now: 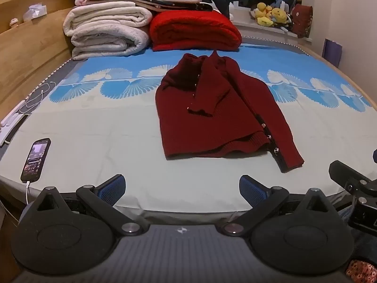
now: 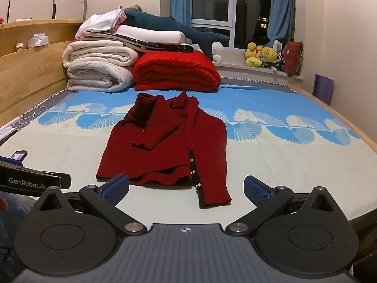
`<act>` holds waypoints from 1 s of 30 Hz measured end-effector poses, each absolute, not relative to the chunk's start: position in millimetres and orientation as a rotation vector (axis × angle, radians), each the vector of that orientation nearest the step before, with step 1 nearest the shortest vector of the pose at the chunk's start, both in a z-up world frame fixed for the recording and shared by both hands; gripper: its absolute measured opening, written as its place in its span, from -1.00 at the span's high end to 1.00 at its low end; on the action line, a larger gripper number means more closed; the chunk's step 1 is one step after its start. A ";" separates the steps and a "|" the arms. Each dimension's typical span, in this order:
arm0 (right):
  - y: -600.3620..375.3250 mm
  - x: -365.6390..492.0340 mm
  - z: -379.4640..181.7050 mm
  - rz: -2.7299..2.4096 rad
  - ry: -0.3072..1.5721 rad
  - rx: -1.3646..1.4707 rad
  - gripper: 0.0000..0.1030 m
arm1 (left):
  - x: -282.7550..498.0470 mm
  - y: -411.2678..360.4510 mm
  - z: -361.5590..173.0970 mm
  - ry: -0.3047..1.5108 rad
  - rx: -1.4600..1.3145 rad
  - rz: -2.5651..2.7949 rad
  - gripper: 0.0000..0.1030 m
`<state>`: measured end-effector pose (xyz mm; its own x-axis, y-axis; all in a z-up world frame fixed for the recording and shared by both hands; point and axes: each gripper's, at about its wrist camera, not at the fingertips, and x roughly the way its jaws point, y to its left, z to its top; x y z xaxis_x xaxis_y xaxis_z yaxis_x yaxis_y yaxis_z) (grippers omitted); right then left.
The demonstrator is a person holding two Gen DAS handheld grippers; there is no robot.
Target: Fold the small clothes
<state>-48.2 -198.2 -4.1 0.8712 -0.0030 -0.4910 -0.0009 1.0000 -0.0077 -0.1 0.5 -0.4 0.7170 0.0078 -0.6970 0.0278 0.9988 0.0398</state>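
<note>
A dark red cardigan (image 1: 219,110) lay partly folded in the middle of the bed (image 1: 94,141), one sleeve crossed over its front. The left hand-held gripper (image 1: 182,189) and the right hand-held gripper (image 2: 186,189) hovered at the near edge, both spread wide and holding nothing. A phone (image 1: 35,159) rested near left.

Warm indoor light falls evenly, sharp throughout. Fisheye bending curves the bed (image 1: 94,141) edges; the window (image 2: 212,11) far ahead is dark.

Black two-finger grippers — left gripper (image 1: 181,188), right gripper (image 2: 187,188) — blue ribbed pads (image 2: 115,188), silver pivot screws (image 2: 132,226).
</note>
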 end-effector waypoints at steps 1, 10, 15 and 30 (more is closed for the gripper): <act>-198.2 -48.2 -4.1 -0.001 0.514 -0.007 -0.99 | -0.2 1.2 -0.6 0.772 0.049 -0.009 -0.99; -199.2 -47.9 -4.8 0.004 0.524 -0.006 -0.99 | -0.2 -1.6 1.1 0.771 0.059 -0.019 -0.99; -196.7 -45.9 -6.3 0.006 0.525 -0.011 -0.99 | 0.9 -2.4 2.4 0.774 0.061 -0.025 -0.99; -193.7 -47.8 -5.9 0.007 0.523 -0.012 -0.99 | -4.0 -3.6 -1.3 0.767 0.063 -0.019 -0.99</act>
<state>-47.8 -193.7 -5.9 0.8661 0.0033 -0.4998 -0.0096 0.9999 -0.0100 -4.0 -3.6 -1.3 0.7202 0.0055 -0.6937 0.0403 0.9979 0.0498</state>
